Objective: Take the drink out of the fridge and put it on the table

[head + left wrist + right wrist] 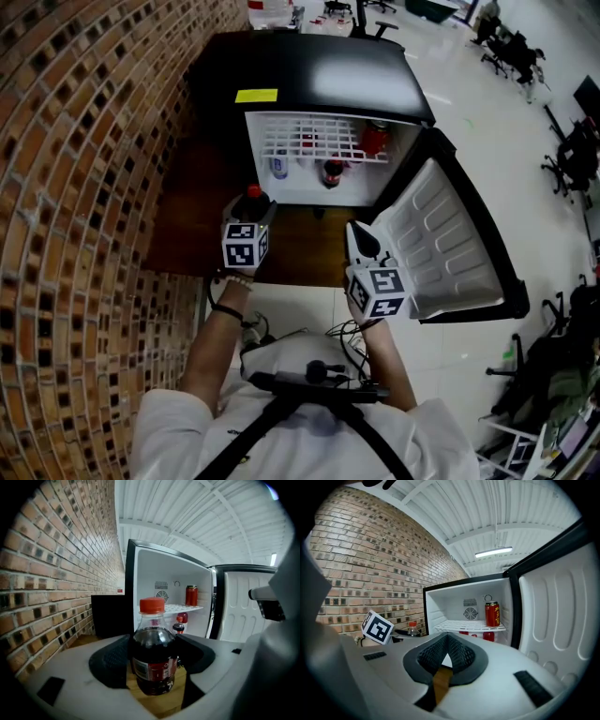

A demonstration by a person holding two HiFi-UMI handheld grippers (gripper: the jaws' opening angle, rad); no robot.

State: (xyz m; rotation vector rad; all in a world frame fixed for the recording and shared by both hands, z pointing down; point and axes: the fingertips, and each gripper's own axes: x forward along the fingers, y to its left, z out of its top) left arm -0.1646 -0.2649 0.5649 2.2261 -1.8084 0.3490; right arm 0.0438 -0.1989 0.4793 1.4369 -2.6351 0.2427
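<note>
My left gripper (pixel 250 214) has its jaws clamped on the cola bottle (pixel 153 644), upright over the wooden tabletop (pixel 300 248), with the open fridge (pixel 319 84) at twelve o'clock. My right gripper (pixel 446 651), at four o'clock of the left, has its jaws pressed together, empty.

wall: red-brown brick wall with dark inset tiles (pixel 84 187), left side | floor: glossy pale floor (pixel 487 141) | furniture: black wheeled office chairs (pixel 511 52), far right | ceiling: white ribbed metal ceiling (pixel 501 513) | light: lit fluorescent tube lamp (pixel 493 552) overhead
</note>
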